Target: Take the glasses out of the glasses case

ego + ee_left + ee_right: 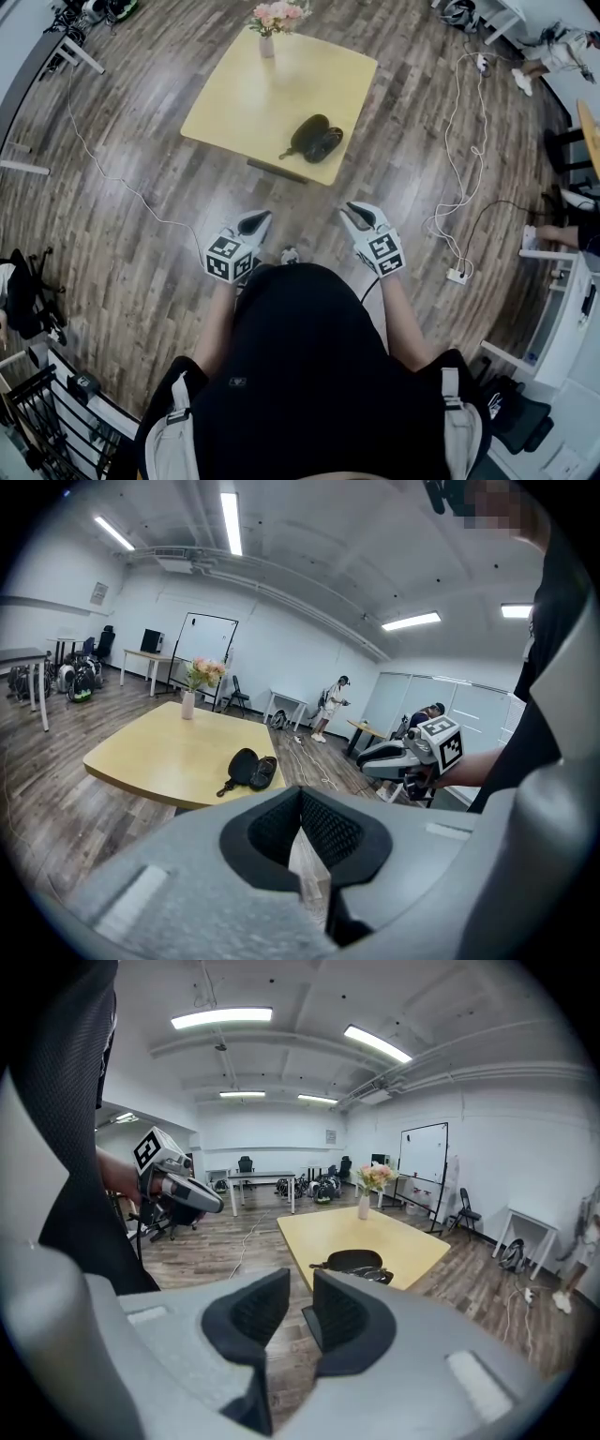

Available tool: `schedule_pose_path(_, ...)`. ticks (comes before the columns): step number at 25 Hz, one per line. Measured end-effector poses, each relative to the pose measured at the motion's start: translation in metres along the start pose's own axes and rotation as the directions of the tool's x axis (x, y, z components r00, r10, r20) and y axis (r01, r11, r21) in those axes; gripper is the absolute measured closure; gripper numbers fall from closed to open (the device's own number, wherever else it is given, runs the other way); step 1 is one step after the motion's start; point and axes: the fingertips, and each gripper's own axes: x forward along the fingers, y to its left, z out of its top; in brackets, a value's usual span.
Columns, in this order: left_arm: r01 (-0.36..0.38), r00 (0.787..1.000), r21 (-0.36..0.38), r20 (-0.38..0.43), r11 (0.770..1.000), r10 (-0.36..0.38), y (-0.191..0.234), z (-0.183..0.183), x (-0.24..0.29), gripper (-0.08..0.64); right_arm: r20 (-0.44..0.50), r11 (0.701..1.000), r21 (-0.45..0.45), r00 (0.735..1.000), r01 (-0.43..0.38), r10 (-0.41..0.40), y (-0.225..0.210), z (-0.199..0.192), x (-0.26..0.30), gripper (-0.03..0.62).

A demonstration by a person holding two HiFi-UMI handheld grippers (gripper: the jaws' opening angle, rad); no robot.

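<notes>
On the yellow bench (234, 108), a glasses case (307, 132) lies open, glasses (325, 145) seemingly inside. Left gripper (263, 217) fingers are pinched together, right gripper (351, 208) fingers narrowly apart, both empty.

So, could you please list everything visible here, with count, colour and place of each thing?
table: one, pale yellow, on the wood floor ahead
glasses case: one, black, open, near the table's front edge
vase of flowers: one, pale vase, pink blooms, table's far edge
power strip: one, white, floor at right
left claw: one, white and black, shut, empty, short of the table
right claw: one, white and black, slightly open, empty, short of the table
</notes>
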Motion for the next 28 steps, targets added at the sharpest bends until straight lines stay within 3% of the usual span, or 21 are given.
schedule_pose_path(15, -0.009, 1.000, -0.025, 0.019, 1.000, 0.009, 0.046, 0.004, -0.007, 0.549, -0.029, 0.999, -0.035, 1.000, -0.010, 0.009, -0.001, 0.020, 0.039, 0.518)
schedule_pose_path(28, -0.140, 0.987, -0.114, 0.069, 0.984, 0.149, 0.077, 0.008, -0.018, 0.549, -0.049, 0.987, -0.102, 0.992, -0.122, 0.118, -0.016, 0.038, 0.075, 0.518)
